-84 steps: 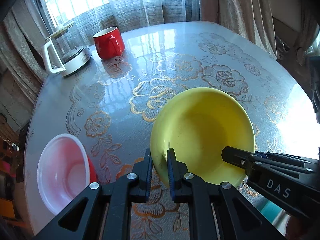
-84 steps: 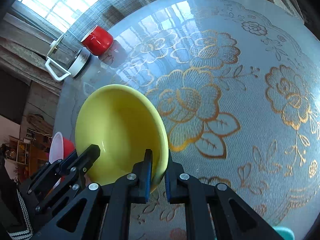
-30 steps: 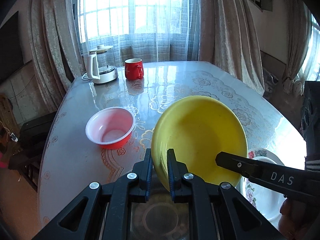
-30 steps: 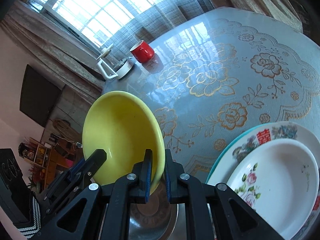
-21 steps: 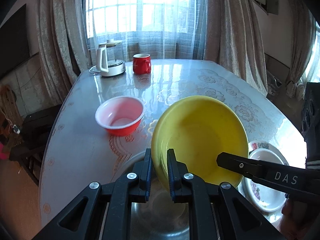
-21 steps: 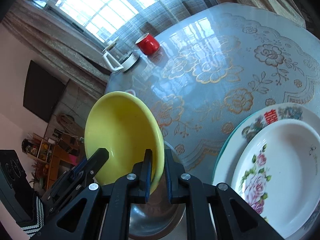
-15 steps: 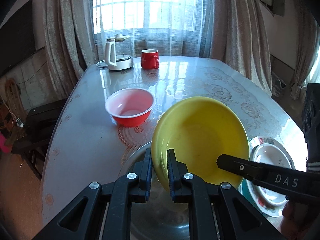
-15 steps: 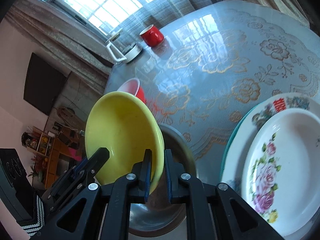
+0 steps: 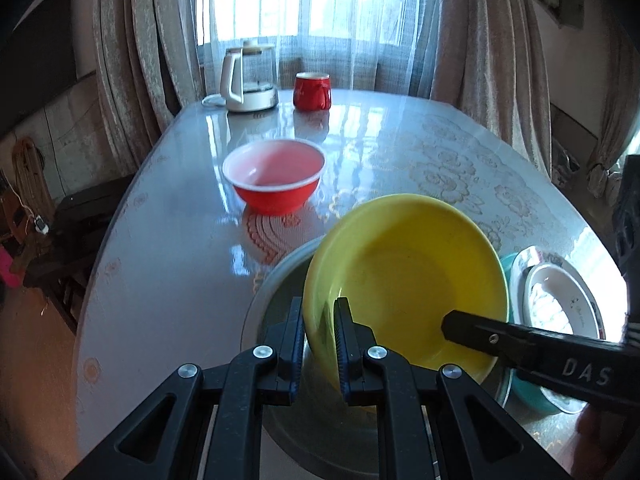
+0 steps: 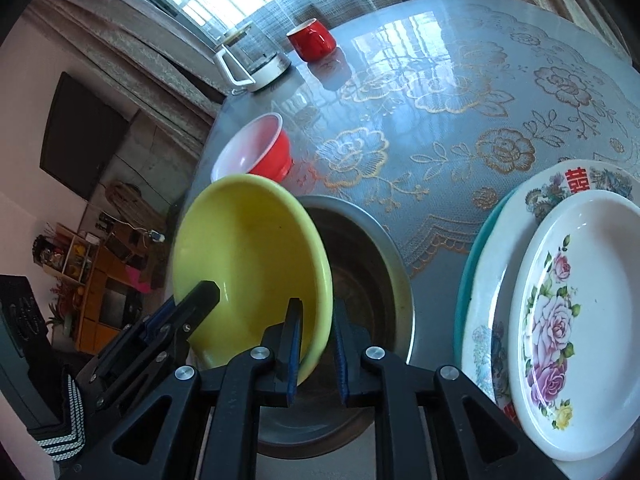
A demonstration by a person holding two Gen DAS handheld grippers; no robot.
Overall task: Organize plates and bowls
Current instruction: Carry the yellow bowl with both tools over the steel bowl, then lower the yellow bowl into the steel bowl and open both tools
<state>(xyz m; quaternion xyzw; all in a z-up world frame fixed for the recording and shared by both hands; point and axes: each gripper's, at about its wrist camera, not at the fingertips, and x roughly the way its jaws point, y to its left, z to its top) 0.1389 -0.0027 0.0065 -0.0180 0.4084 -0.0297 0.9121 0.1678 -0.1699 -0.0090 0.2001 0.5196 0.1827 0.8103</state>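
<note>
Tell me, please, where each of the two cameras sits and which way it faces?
Left wrist: on the left gripper, facing down the table toward the window; its fingers clamp the yellow bowl; right gripper crosses the view.
Right wrist: on the right gripper, facing stacked plates; jaws opening around the bowl's rim.
Shared: yellow bowl, steel basin, red bowl.

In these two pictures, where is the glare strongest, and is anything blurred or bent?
Left wrist view: the window is blown out, its glare streaks the table; curtains bow at the edges, corners are dark. Right wrist view: glare patch beyond the red mug; the plates stretch toward the rim; the yellow bowl stays sharp.
</note>
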